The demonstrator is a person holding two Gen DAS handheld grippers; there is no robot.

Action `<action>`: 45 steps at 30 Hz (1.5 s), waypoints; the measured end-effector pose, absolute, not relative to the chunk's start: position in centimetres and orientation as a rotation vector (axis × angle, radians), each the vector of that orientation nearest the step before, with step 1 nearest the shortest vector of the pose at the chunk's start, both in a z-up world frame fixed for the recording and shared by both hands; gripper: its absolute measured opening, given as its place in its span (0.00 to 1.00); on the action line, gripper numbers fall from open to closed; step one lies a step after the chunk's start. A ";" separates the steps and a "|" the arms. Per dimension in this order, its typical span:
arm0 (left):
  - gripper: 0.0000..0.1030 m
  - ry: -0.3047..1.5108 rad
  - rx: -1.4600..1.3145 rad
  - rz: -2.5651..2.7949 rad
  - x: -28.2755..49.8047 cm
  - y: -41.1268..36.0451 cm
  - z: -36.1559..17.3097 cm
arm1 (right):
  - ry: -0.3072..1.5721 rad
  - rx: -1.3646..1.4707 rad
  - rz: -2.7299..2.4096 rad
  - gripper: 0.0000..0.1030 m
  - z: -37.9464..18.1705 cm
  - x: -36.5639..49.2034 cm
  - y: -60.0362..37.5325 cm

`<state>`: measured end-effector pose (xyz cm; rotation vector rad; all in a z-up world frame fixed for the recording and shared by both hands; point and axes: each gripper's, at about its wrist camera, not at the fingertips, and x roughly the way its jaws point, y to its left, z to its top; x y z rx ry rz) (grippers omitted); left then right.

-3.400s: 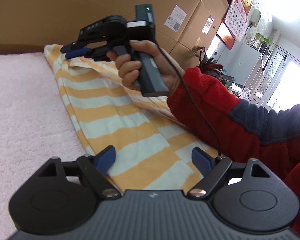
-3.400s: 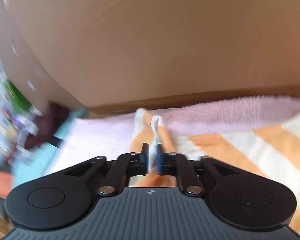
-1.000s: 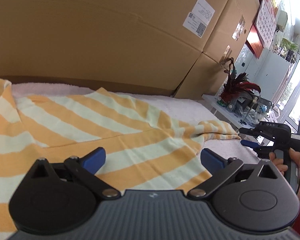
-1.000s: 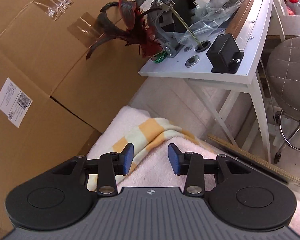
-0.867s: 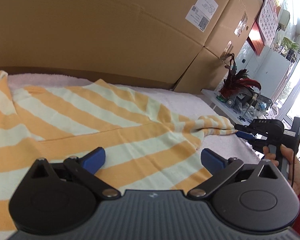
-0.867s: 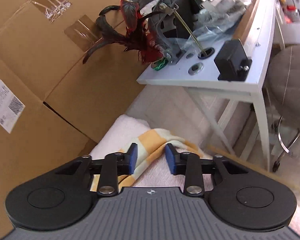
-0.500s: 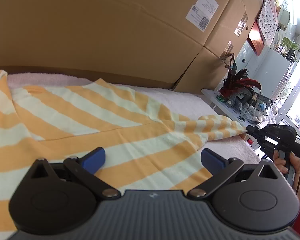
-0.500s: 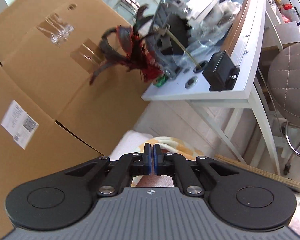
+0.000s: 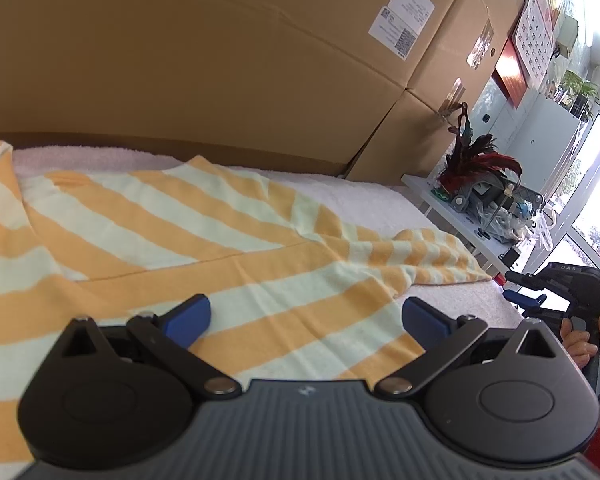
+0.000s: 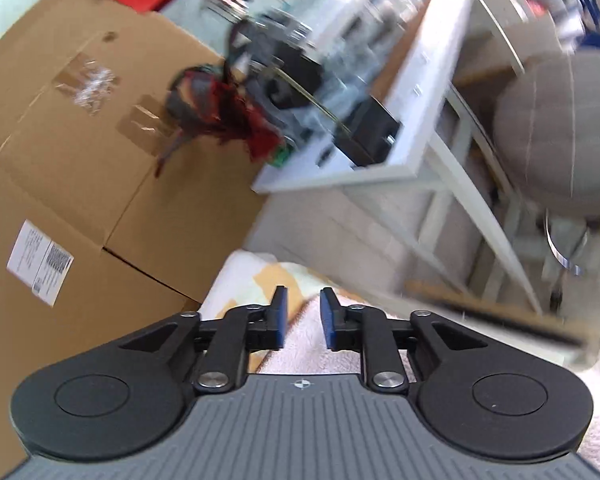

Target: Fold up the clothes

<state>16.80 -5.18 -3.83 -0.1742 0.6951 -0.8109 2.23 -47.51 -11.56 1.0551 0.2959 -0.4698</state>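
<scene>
- Orange-and-cream striped knit garment point(image 9: 228, 240) lies spread over the pale pink fleecy blanket point(image 9: 364, 196) across the middle of the left wrist view, with one sleeve point(image 9: 432, 256) stretched out toward the right of that frame.
- Left gripper point(image 9: 306, 314) hangs low over the garment's body at lower centre, its blue fingers point(image 9: 188, 316) spread wide with nothing between them.
- Right gripper point(image 10: 303, 318) sits at the sleeve's end in the lower middle of its own view; its fingers stand a narrow gap apart, with only fleece and a bit of striped cuff point(image 10: 278, 276) showing beyond them, so I judge it grips nothing.
- Sleeve laid out flat fits either smoothing before a fold or a fold undone, so I tell only how it lies.
- For good work on the sleeve: take the cuff close to its edge, pinching both knit layers but none of the blanket pile beneath.
- Knit will likely stretch and drag, so any carry should lift it clear of the fleece, not slide it.
- Wrinkles where the sleeve joins the body point(image 9: 340, 240) could get trapped; the left gripper is placed to pin the body there.
- Right wrist view is blurred, so the exact contact with the cuff cannot be told.
</scene>
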 end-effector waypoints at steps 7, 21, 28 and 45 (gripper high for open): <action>0.99 0.695 -0.174 -0.812 16.8 -5.2 -3.8 | 0.418 1.322 -0.500 0.49 -14.2 4.9 -50.9; 0.99 0.696 -0.177 -0.816 16.8 -5.2 -3.9 | 0.113 1.672 -0.397 0.03 -19.5 7.1 -52.7; 0.99 0.697 -0.177 -0.817 16.8 -5.2 -3.9 | 0.047 1.320 -0.384 0.04 -14.7 7.1 -51.3; 0.99 0.698 -0.182 -0.818 16.8 -5.1 -3.8 | 0.433 1.648 -0.389 0.55 -18.2 6.0 -53.4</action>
